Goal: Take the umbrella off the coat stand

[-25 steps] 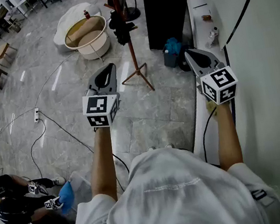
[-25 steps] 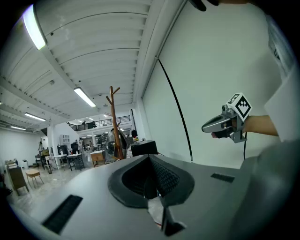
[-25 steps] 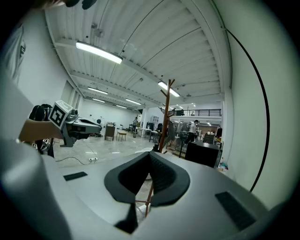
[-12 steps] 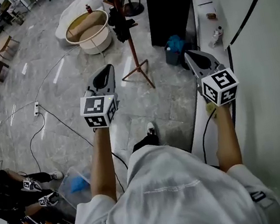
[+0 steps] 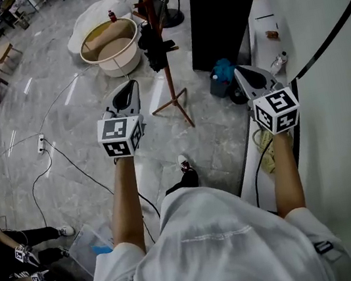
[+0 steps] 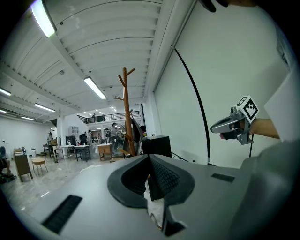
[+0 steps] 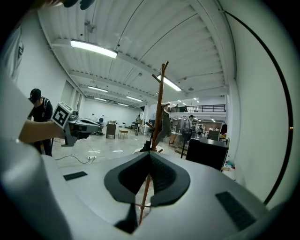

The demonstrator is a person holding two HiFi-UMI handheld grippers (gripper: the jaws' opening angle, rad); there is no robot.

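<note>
You step closer to the coat stand [image 5: 169, 81], where the black umbrella [image 5: 150, 42] still hangs; your left hand-held gripper [image 5: 128, 89] and right hand-held gripper [image 5: 248, 77] stay pressed together, empty, well short.

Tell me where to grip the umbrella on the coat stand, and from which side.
Grip the umbrella around its folded body, probably from the person's side: it hangs upright along the coat stand, whose pole blocks the far side.
</note>
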